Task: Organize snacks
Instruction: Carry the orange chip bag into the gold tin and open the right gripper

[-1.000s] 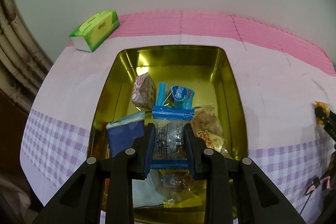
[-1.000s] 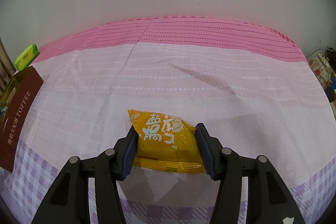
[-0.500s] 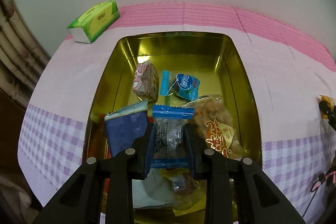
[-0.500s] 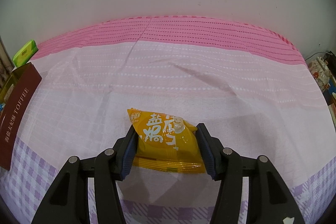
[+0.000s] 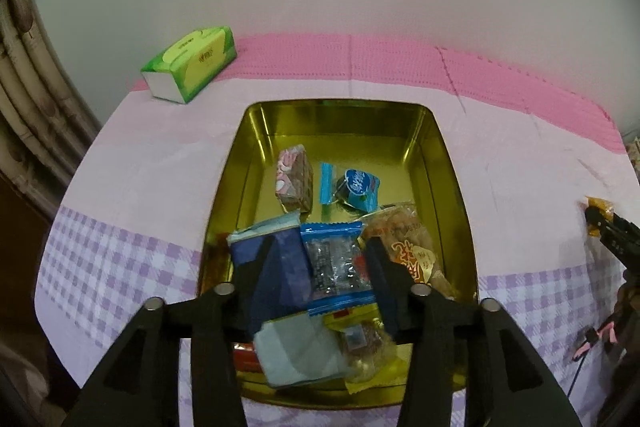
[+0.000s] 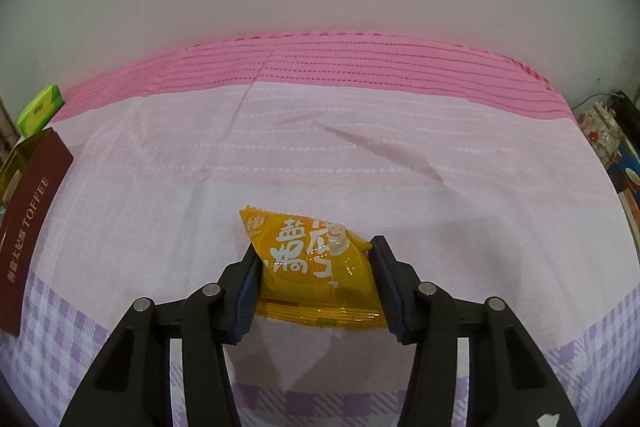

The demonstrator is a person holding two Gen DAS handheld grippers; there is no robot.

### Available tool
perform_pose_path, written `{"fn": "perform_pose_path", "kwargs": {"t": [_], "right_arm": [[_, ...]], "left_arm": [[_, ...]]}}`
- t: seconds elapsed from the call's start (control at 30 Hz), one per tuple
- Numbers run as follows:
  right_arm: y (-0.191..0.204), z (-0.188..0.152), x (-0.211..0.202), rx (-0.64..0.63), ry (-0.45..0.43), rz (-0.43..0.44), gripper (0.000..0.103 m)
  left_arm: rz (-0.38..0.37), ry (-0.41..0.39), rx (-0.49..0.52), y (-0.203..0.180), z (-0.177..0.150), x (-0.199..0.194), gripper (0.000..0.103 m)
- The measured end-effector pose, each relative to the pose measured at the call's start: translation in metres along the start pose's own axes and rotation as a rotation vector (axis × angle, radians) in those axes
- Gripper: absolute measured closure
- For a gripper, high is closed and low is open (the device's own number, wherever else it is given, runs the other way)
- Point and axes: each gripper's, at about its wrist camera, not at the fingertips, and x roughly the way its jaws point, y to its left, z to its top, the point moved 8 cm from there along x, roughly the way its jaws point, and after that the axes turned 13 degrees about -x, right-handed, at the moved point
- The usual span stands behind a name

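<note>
Snacks fill the near half of a gold tin (image 5: 448, 163) in the left wrist view, the tin resting on a pink and lilac-checked tablecloth (image 5: 160, 167). The left gripper (image 5: 320, 267) hangs over the tin with its jaws opening; a clear packet with blue ends (image 5: 336, 267) lies between them, and the pads stand apart from its sides. Just to the packet's left is a dark blue packet (image 5: 280, 263), partly behind the left finger. To its right lies a bag of golden crackers (image 5: 404, 243). Nearer the camera sit a pale grey-green packet (image 5: 296, 351) and a small clear-wrapped brown sweet (image 5: 362, 341). Farther back in the tin lie a pink and brown bar (image 5: 294, 179) and a small blue sachet (image 5: 354, 185), apart from each other. A green tissue box (image 5: 190, 65) stands on the cloth beyond the tin, near the wall.

From the right wrist view, the right gripper (image 6: 316, 275) has its jaws closing on an orange snack bag (image 6: 312, 267) that lies on the cloth, well apart from the tin. Both pads touch the bag's sides. At the left edge stands a dark red toffee box (image 6: 28, 227), with the tissue box behind it.
</note>
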Motion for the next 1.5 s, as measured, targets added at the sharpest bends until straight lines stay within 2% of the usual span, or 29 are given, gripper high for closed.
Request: {"fn": "perform_pose_path", "kwargs": {"t": [0.13,0.3,0.43,0.63,0.87,1.13,1.5], "right_arm": [[0.013,0.012,-0.014,-0.031,-0.032,0.0,0.056],[0.051,0.035,-0.034,-0.092,-0.079,0.068,0.056],[0.1,0.054,-0.049,-0.151,-0.117,0.158,0.055],[0.184,0.073,-0.073,-0.247,-0.162,0.295,0.055],[0.252,0.082,-0.077,-0.309,-0.156,0.395,0.055],[0.295,0.083,-0.064,-0.355,-0.128,0.417,0.055],[0.313,0.082,-0.04,-0.385,-0.081,0.382,0.054]], "left_arm": [[0.006,-0.039,-0.007,0.008,0.006,-0.012,0.047],[0.018,-0.056,-0.056,0.026,0.01,-0.019,0.043],[0.027,-0.04,-0.101,0.043,0.008,-0.019,0.043],[0.083,-0.046,-0.149,0.074,0.004,-0.024,0.042],[0.132,-0.042,-0.193,0.102,-0.004,-0.028,0.042],[0.157,-0.032,-0.2,0.114,-0.012,-0.029,0.041],[0.153,-0.037,-0.202,0.117,-0.014,-0.033,0.041]]}}
